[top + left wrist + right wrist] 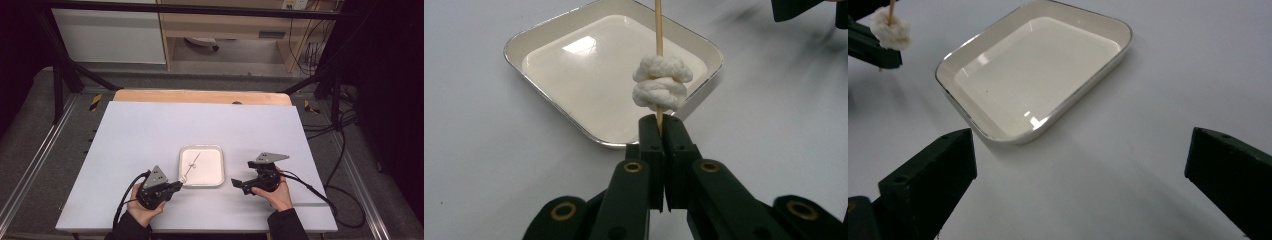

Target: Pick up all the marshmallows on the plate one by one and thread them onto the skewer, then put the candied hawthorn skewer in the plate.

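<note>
My left gripper (659, 120) is shut on the lower end of a thin wooden skewer (658, 25). A knotted white, doughy lump (659, 82) is threaded on the skewer just above the jaws. The skewer leans over the near left corner of a shallow, square white tray (589, 85) with a metal rim. In the high view the left gripper (177, 186) sits at the tray's (201, 148) front left corner. My right gripper (243, 173) is just right of the tray, open wide with nothing between its jaws (1080, 145). It faces the tray (1038, 70) and the lump (892, 30).
The tray lies near the front middle of a white tabletop (150, 130) with a wooden strip (200, 96) along its far edge. Black frame bars (60, 75) stand at the table's far corners. Cables trail off the right side.
</note>
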### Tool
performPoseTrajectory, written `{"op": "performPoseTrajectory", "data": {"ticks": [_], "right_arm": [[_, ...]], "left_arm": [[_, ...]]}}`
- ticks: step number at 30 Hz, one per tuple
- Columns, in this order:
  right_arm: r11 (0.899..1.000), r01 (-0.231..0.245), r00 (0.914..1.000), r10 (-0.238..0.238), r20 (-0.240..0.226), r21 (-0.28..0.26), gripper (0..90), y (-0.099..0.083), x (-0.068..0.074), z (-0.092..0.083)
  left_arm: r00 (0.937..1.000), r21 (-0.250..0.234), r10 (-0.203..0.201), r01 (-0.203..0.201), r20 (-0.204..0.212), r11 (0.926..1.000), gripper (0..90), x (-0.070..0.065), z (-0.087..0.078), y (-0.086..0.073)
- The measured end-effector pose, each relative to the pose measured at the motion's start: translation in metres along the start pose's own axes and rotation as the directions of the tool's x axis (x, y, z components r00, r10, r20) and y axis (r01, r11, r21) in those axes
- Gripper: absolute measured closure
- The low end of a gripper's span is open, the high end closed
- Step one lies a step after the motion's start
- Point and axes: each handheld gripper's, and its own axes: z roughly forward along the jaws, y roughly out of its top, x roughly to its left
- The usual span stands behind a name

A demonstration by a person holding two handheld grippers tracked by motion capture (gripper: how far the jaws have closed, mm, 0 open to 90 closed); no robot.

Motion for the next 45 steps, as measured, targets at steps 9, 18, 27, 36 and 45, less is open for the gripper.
{"op": "performPoseTrajectory", "data": {"ticks": [9, 18, 27, 36, 45], "right_arm": [[1.0, 0.0, 0.999, 0.0, 0.044, 0.002, 0.7, -0.019, -0.013, -0.018], [0.999, 0.012, 0.9975, -0.014, 0.069, 0.033, 0.8, -0.03, -0.019, -0.024], [0.999, 0.019, 0.9969, -0.022, 0.076, 0.036, 0.8, -0.031, -0.019, -0.026], [0.999, 0.022, 0.9967, -0.024, 0.078, 0.034, 0.8, -0.031, -0.02, -0.027], [0.999, 0.026, 0.9965, -0.029, 0.078, 0.034, 0.8, -0.032, -0.02, -0.026]], "left_arm": [[0.9999, 0.018, -0.01, 0.01, -0.003, 0.9998, 88.1, 0.004, -0.004, 0.01], [0.9997, 0.053, -0.021, 0.021, -0.012, 0.9984, 88.1, 0.011, 0.002, 0.022], [0.9994, 0.058, -0.023, 0.024, -0.027, 0.998, 88.0, 0.016, 0.009, 0.038], [0.9982, 0.077, -0.027, 0.031, -0.054, 0.9966, 88.0, 0.02, 0.024, 0.051], [0.9969, 0.119, -0.021, 0.03, -0.075, 0.9924, 88.0, 0.021, 0.043, 0.057]]}}
